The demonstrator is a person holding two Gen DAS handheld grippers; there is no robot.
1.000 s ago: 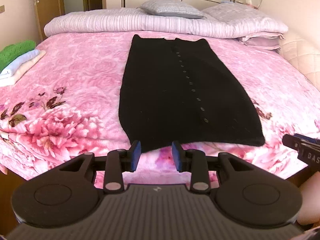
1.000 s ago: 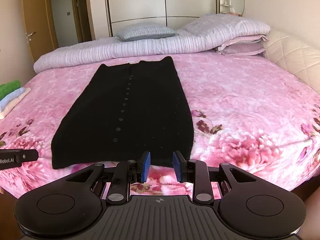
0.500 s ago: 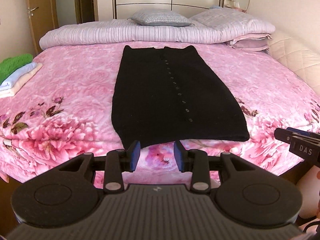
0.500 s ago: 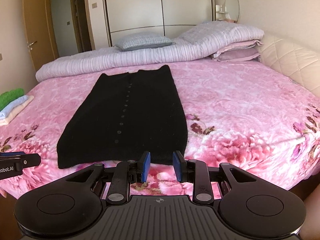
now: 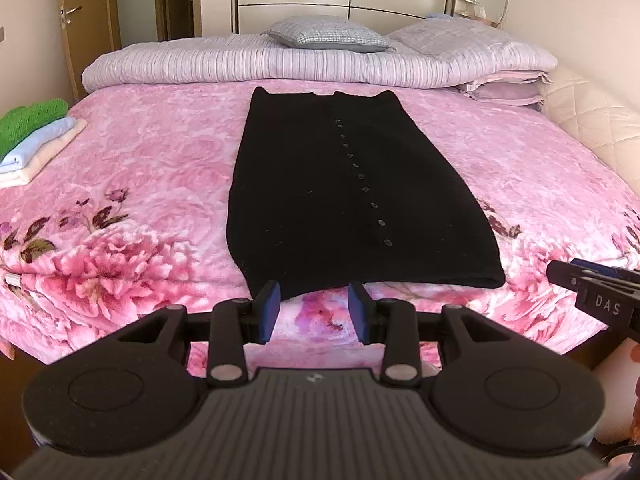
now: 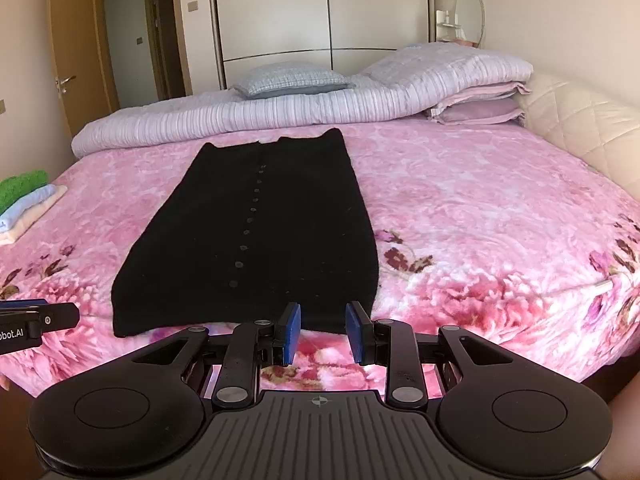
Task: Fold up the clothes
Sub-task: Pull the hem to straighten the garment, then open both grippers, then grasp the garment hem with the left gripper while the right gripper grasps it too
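A long black buttoned garment (image 5: 340, 200) lies flat on the pink floral bed (image 5: 140, 184), its hem near the front edge. In the left wrist view my left gripper (image 5: 314, 300) hovers just short of the hem's left part, jaws open and empty. In the right wrist view the garment (image 6: 260, 248) fills the left centre, and my right gripper (image 6: 323, 320) hovers before the hem's right part, open with nothing between the blue pads. Each gripper's tip also shows in the other view: the right gripper (image 5: 592, 284), the left gripper (image 6: 36, 320).
A stack of folded clothes (image 5: 36, 140), green on top, sits at the bed's left edge. A rolled striped quilt (image 5: 240, 64) and pillows (image 5: 328, 36) line the far end. A quilted headboard (image 6: 580, 132) curves along the right.
Both views have drawn back a little from the garment, which now looks smaller and farther. The left jaws stand slightly wider than a second ago. The garment has not moved.
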